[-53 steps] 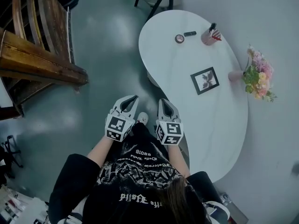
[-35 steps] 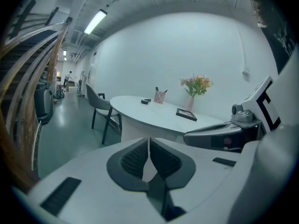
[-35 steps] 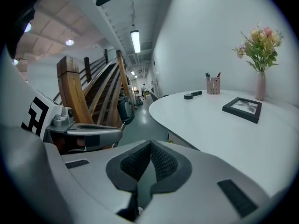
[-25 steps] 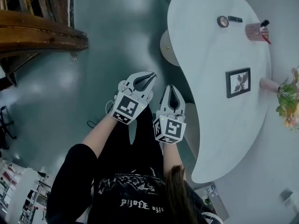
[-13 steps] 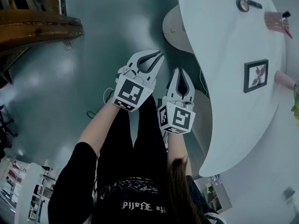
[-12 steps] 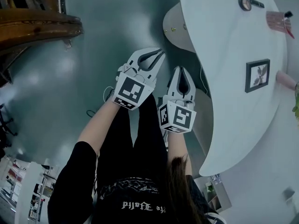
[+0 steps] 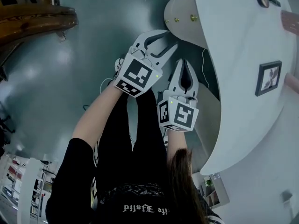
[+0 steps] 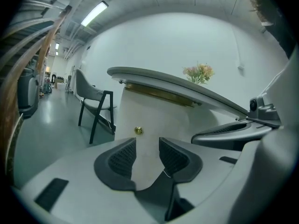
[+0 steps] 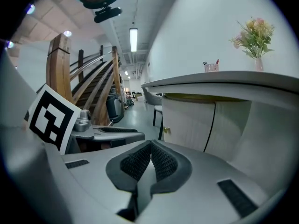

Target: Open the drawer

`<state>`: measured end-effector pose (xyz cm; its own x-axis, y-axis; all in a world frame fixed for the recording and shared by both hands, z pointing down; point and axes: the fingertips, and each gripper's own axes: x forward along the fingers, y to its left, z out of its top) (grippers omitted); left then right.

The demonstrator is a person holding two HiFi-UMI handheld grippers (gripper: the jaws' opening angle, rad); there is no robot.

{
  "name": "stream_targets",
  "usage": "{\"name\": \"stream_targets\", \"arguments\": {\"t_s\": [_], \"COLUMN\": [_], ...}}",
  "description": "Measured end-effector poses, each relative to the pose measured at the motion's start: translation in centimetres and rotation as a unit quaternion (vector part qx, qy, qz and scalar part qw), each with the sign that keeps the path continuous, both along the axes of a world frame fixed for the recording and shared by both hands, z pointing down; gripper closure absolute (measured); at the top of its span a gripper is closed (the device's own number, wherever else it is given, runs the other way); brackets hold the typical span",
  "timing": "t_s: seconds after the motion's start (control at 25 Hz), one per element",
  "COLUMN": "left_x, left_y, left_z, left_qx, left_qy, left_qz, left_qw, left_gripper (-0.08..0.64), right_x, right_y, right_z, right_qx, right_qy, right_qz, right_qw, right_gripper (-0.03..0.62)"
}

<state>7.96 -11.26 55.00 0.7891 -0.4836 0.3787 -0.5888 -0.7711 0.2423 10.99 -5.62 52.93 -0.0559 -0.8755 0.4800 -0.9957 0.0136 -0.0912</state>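
Note:
A curved white drawer unit (image 7: pixel 183 6) with small gold knobs (image 7: pixel 193 17) stands under the white table. In the left gripper view one gold knob (image 8: pixel 138 130) shows on the drawer front (image 8: pixel 159 113), just ahead of the jaws and apart from them. My left gripper (image 7: pixel 163 40) (image 8: pixel 147 146) is open; its jaws have just been opening and nothing is between them. My right gripper (image 7: pixel 186 63) (image 9: pixel 150 148) is shut and empty, beside the left one and a little nearer to me. A knob (image 9: pixel 166 130) and the drawer front (image 9: pixel 187 120) lie ahead of it.
The kidney-shaped table top (image 7: pixel 233 55) carries a framed picture (image 7: pixel 268 77); flowers (image 9: pixel 254 36) and a pen cup (image 9: pixel 211 66) stand on it. A chair (image 8: pixel 96 101) is beyond the unit. A wooden stair rail (image 7: pixel 32 17) is at the left, over the grey floor (image 7: pixel 84 69).
Both grippers have sunk and come closer to the drawer unit under the table. The left jaws have opened from shut. The right jaws stay shut.

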Motion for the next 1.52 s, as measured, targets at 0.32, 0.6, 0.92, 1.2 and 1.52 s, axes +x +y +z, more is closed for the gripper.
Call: {"name": "stream_targets", "arguments": {"t_s": [0.32,0.6,0.92,1.2,1.52], "left_x": [2.5,4.1,5.2,6.3,7.7], "left_y": [-2.0,-3.3,-5.2,-7.0,-7.7], "left_z": [1.6,3.6,5.4,6.6,7.7], "left_qx": [0.012,0.026,0.045,0.042,0.059], "left_qy": [-0.001,-0.022,-0.038,-0.04,-0.065], "left_qz": [0.047,0.081,0.109,0.118,0.149], "left_qw": [0.9988,0.9962,0.9923,0.9913,0.9849], "left_gripper": [0.357,0.356,0.357,0.357,0.357], "right_x": [-0.1,0.1,0.3,-0.9,-2.1], "right_y": [-0.1,-1.3,-1.8,-2.3,-3.3], "right_z": [1.4,1.7,2.3,2.8,2.9], "right_qx": [-0.014,-0.005,-0.003,-0.003,0.002], "right_qy": [-0.001,0.002,0.012,0.01,0.016], "right_qz": [-0.01,-0.003,0.029,0.024,-0.005], "right_qw": [1.0,1.0,1.0,1.0,1.0], "right_gripper": [0.566,0.566,0.566,0.566,0.566]}}
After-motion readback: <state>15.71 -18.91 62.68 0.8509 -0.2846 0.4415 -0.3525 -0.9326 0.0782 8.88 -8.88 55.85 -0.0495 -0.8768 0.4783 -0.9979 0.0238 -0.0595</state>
